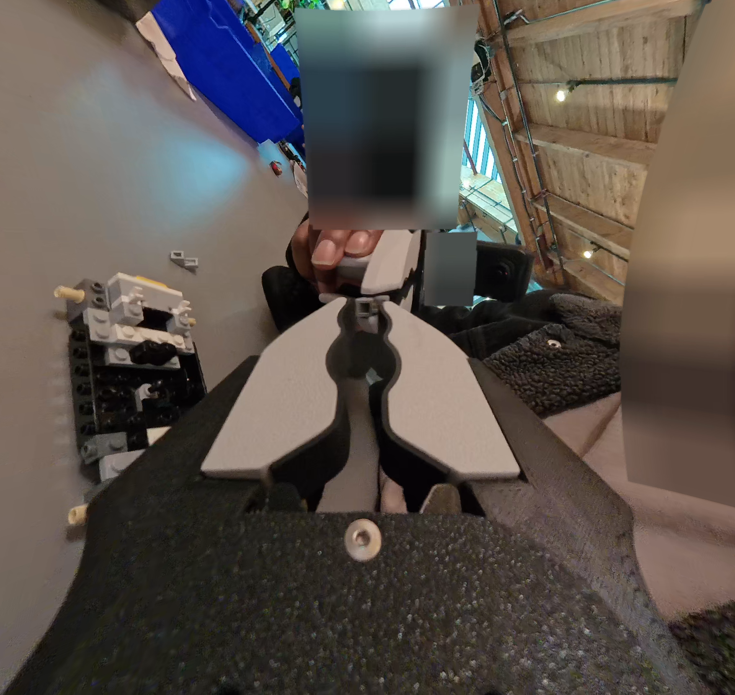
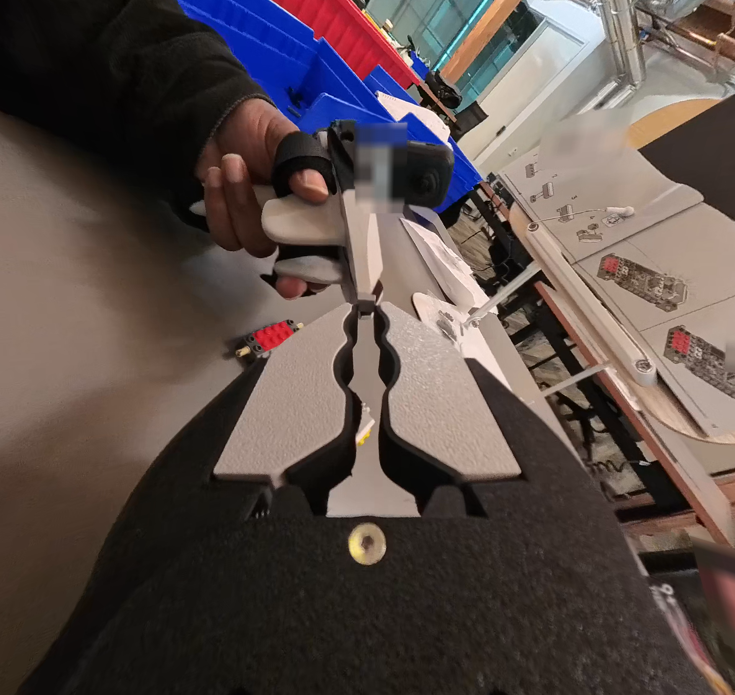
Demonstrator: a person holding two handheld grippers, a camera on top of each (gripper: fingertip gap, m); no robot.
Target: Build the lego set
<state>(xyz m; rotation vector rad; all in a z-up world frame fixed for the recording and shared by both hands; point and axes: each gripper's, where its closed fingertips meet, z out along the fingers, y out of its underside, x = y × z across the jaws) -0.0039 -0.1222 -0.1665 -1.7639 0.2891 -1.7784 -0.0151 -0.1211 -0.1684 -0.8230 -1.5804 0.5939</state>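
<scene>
Where the two grippers meet in mid-air, a small grey piece (image 1: 366, 312) sits pinched at their tips, and most of it is hidden. The left gripper (image 1: 364, 310) has its fingers (image 1: 294, 389) drawn nearly together at the tip on that piece, with a wavy gap left open farther back. The right gripper (image 2: 365, 310) is likewise closed to a narrow slit, its tips on the same grey piece (image 2: 365, 305); how the piece is shared between them is hard to tell. Beyond the piece in the left wrist view, the other gripper's white body and a hand (image 1: 338, 250) gripping it show only in part, under a blurred patch. In the right wrist view a hand (image 2: 254, 194) in a black sleeve holds the opposite gripper just past the piece.

Left of the piece, down on the grey table (image 1: 119, 158), stands the black and grey model (image 1: 131, 361), its near end cut off by the gripper's black body. Two tiny grey parts (image 1: 184, 260) lie beyond the model with bare table around them. A red and black block (image 2: 270, 337) rests on the table left of the piece in the right wrist view, half covered by the gripper. Between the right fingers a white and yellow bit (image 2: 365, 425) peeks out, too hidden to identify. Right of the piece, an instruction sheet (image 2: 636, 262) runs off the frame edge. Blue bins (image 2: 286, 59) stand beyond the hand.
</scene>
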